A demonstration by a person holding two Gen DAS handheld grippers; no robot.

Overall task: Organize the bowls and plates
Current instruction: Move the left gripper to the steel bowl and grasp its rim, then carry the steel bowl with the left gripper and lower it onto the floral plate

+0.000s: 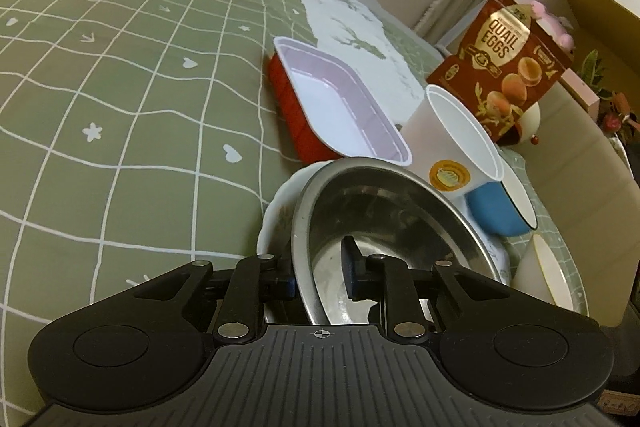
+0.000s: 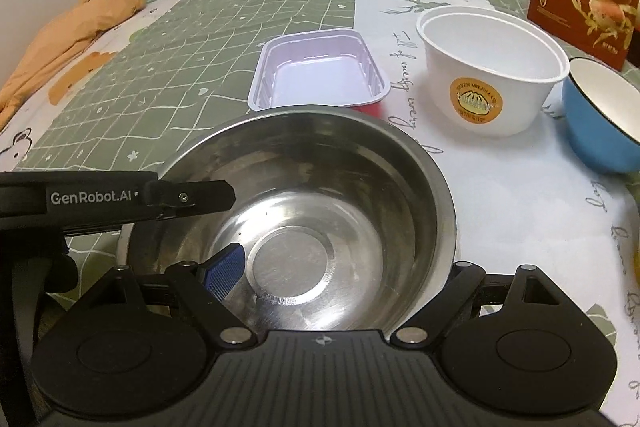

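While your left hand-held gripper (image 1: pixel 320 277) clamps the steel bowl's (image 1: pixel 384 211) near rim, your right hand-held gripper (image 2: pixel 340 279), released, straddles it from the opposite side.

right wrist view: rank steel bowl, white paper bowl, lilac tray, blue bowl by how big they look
1. steel bowl, though nearest the camera
2. white paper bowl
3. lilac tray, close to the paper bowl, so unsure
Blue bowl is cut off at the frame edge, unranked.
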